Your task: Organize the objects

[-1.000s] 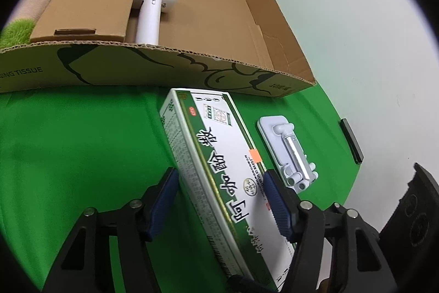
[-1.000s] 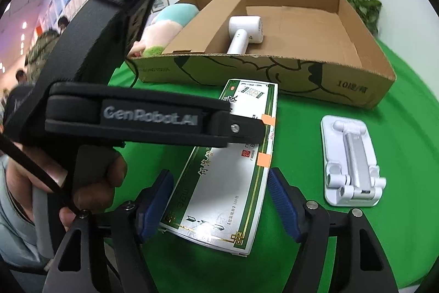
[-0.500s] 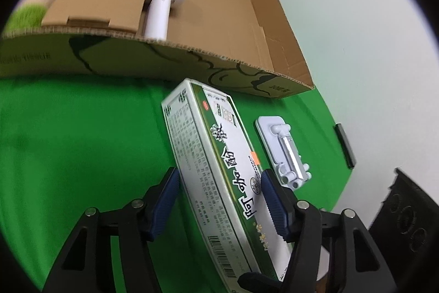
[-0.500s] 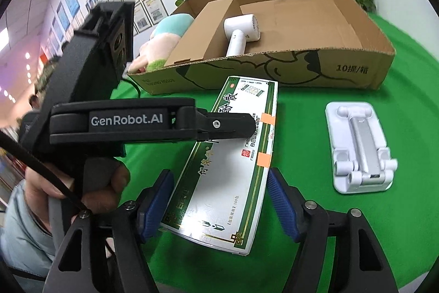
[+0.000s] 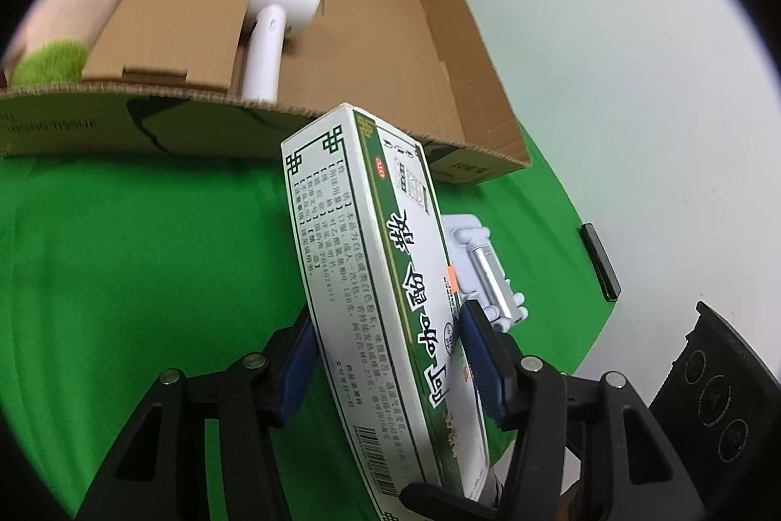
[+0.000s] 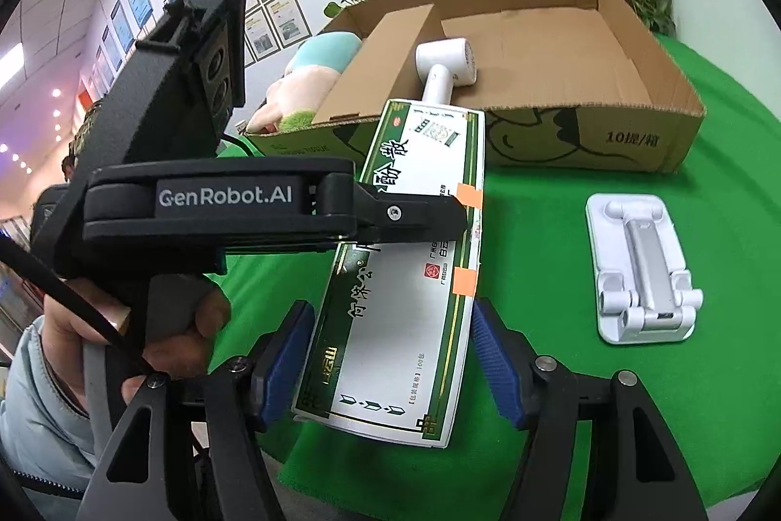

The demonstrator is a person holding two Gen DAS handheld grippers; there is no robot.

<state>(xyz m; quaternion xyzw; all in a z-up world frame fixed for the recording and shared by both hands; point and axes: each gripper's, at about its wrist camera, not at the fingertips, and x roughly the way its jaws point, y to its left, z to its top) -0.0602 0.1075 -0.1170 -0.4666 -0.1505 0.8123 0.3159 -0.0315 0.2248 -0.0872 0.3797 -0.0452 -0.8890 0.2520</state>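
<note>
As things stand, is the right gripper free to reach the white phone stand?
Probably yes: the right gripper is open, and the phone stand lies unobstructed on the green cloth, beside the medicine box.

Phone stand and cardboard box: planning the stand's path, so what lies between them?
Only bare green cloth separates the white phone stand from the cardboard box, clearest in the right wrist view.

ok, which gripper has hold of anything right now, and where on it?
The left gripper clamps the green-and-white box across its narrow sides, near the nearer end. The right gripper straddles it, open, holding nothing.
</note>
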